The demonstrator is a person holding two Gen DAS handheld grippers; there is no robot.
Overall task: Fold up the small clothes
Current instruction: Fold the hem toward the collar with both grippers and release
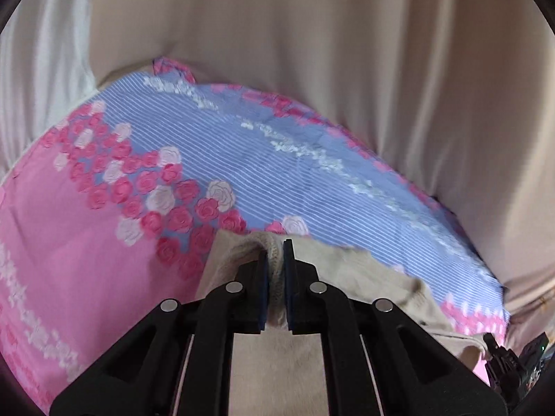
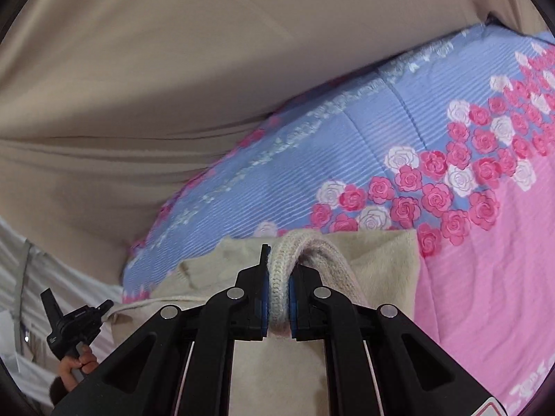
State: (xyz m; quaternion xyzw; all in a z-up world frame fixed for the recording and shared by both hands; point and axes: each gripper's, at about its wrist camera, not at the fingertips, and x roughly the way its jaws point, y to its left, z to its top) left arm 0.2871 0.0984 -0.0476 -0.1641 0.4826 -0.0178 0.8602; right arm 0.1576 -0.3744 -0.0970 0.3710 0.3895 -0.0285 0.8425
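Both pairs of jaws are pinched nearly shut, each clamped on a ribbed knit edge of one cream garment. Seen from the left wrist, the left gripper (image 1: 275,253) has a fold of the garment (image 1: 364,270) squeezed between its blue pads, with plush cream fabric spreading out to either side and hanging below the fingers. Seen from the right wrist, the right gripper (image 2: 280,263) grips a thick ribbed band (image 2: 281,277) that loops up over the pads like a cuff or hem, and the rest of the garment (image 2: 385,260) trails away behind it.

The garment is held up over a bed covered by a quilt (image 1: 242,159) printed with pink and white roses on blue stripes and plain pink. A beige curtain (image 1: 312,52) hangs behind the bed. At the lower left of the right view, a hand (image 2: 74,364) holds the other gripper's handle.

Both views are smeared, so it is hard to tell whether the cloth touches the quilt or hangs just clear of it.

Judging from this, the garment is being carried across for a fold. The main risk is slippage: the right grip sits on a rounded, springy band that could roll out of the pads. Uneven pull between the two hands could also skew the fold or bunch the loose middle.
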